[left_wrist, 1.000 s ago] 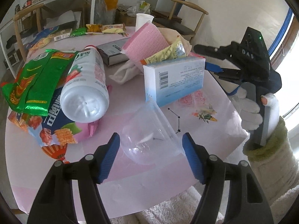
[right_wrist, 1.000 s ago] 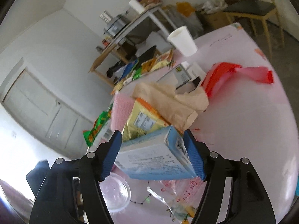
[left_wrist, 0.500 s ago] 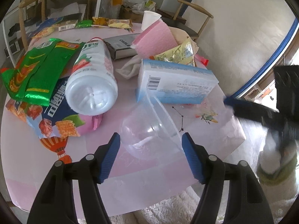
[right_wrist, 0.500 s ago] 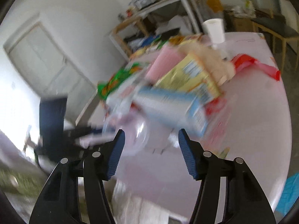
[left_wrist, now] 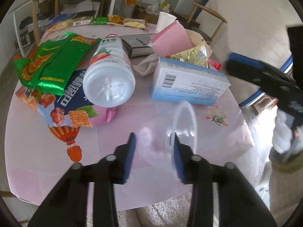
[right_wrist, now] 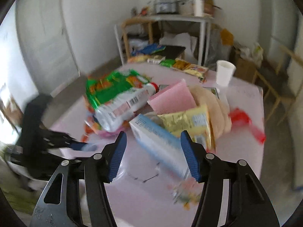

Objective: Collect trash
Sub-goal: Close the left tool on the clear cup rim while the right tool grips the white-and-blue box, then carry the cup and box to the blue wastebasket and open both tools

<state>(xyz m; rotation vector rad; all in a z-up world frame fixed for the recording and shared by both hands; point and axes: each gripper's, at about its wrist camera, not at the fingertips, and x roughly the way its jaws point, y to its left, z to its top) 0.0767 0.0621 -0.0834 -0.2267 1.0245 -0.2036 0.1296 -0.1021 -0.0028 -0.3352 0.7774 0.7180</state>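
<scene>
My left gripper (left_wrist: 153, 153) is shut on a clear plastic cup (left_wrist: 166, 130), which lies on its side over the pink table (left_wrist: 56, 160). Behind it lie a blue-and-white box (left_wrist: 189, 83), a white strawberry drink bottle (left_wrist: 109, 73), green snack bags (left_wrist: 49, 60), a pink sponge (left_wrist: 170, 39) and a yellow wrapper (left_wrist: 193, 54). My right gripper (right_wrist: 153, 155) is open and empty, held off the table's edge, facing the box (right_wrist: 161, 143) and bottle (right_wrist: 123, 107). It also shows at the right of the left wrist view (left_wrist: 265, 75).
A white paper cup (left_wrist: 164, 21) and more wrappers (left_wrist: 121, 19) sit at the table's far side. A red wrapper (right_wrist: 246, 124) lies right of the pile. Wooden chairs (left_wrist: 206, 20) and a cluttered shelf table (right_wrist: 170, 24) stand behind.
My left gripper has closed on the clear cup. My right gripper has let go of the blue-and-white box and pulled back off the table's edge.
</scene>
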